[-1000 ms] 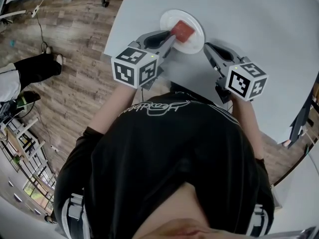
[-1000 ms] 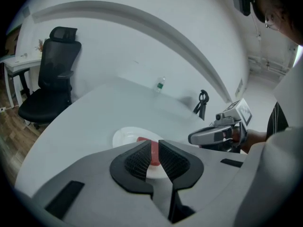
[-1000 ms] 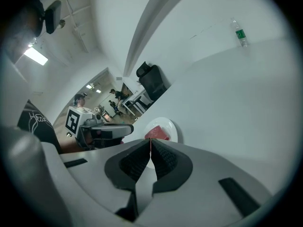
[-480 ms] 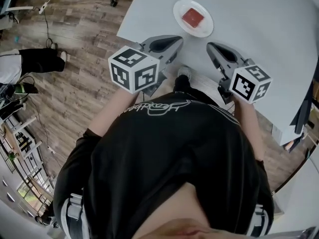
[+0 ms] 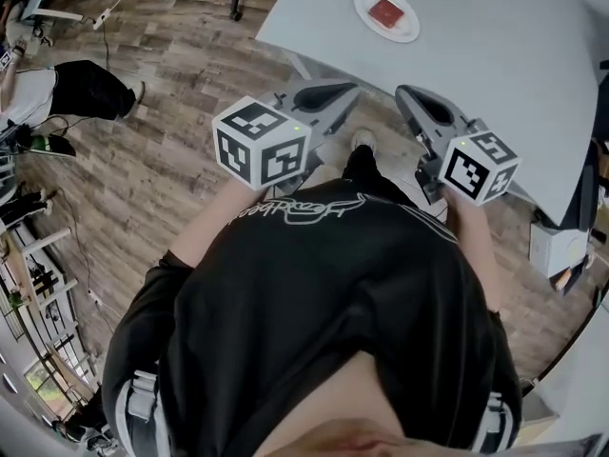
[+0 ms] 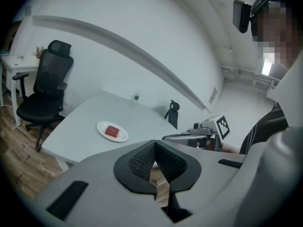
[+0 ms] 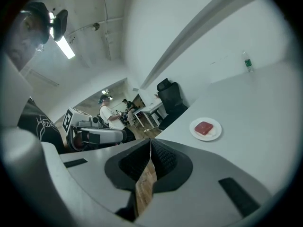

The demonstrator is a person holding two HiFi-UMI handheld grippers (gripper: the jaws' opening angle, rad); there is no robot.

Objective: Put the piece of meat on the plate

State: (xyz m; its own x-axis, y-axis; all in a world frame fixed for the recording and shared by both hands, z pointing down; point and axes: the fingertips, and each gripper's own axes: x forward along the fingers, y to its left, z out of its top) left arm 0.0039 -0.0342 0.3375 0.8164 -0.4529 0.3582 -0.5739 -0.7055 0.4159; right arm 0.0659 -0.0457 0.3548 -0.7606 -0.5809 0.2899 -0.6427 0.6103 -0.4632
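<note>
1. Task item: the red, square-cut piece of meat [image 5: 385, 11] lies flat on the small round white plate [image 5: 410, 32], close to its centre. As far as all three views show, no part of it hangs over the rim.
2. Support: the plate sits level on the pale grey table [image 5: 504, 74], near the table's edge. Nothing else touches the plate.
3. Your left gripper [image 5: 344, 93] has its jaws pressed together. Its own view shows the ribbed pads meeting at the tips with nothing between them, and only floor shows below.
4. Your right gripper [image 5: 407, 98] reads the same: the pads are closed tip to tip and it carries nothing. A thin strip of floor shows below the contact line.
5. Position: you hold both grippers side by side over the brown wood-plank floor [image 5: 171, 93], off the table. Both are well apart from the plate and point roughly towards it. Neither touches the table, the plate or the meat.
6. Assessment of progress: I judge the placement complete, since the meat is on the plate and neither gripper holds it.
7. Outstanding: I find no task step left undone. The meat looks stable and I see no reason to adjust it.
</note>
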